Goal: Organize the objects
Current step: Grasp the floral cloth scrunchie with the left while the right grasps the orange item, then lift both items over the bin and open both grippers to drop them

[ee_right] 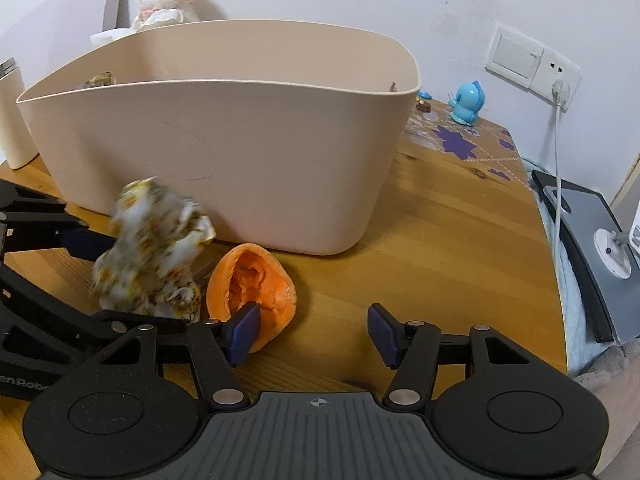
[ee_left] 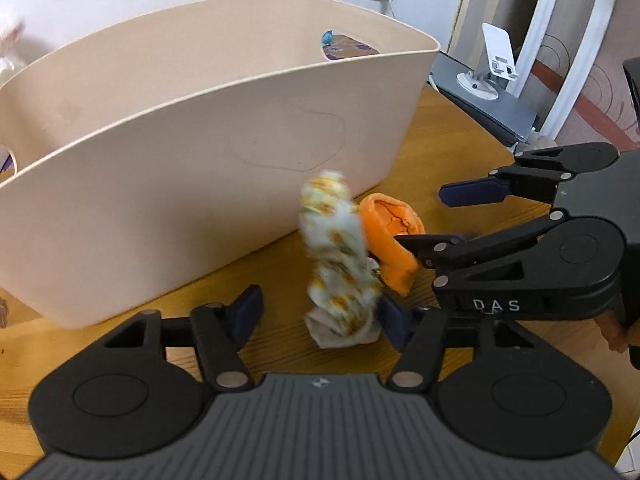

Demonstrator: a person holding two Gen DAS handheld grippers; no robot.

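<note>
oddly blurred, floral cloth [ee_left: 340,256] upright

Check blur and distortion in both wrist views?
Left wrist: floral cloth smeared by motion blur, beige bin and orange item sharp; fisheye bows the bin rim. Right wrist: same cloth blurred, rest crisp; dark vignette corners, soft even light.

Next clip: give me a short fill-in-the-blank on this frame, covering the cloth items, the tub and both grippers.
1. The floral cloth stands between the open jaws of the ____ gripper.
2. The soft item lying beside the floral cloth is ____ in colour.
3. Both cloth items sit on the wooden table, in front of the ____ tub.
4. The right gripper has its jaws ____.

Missing words: left; orange; beige; open
</note>
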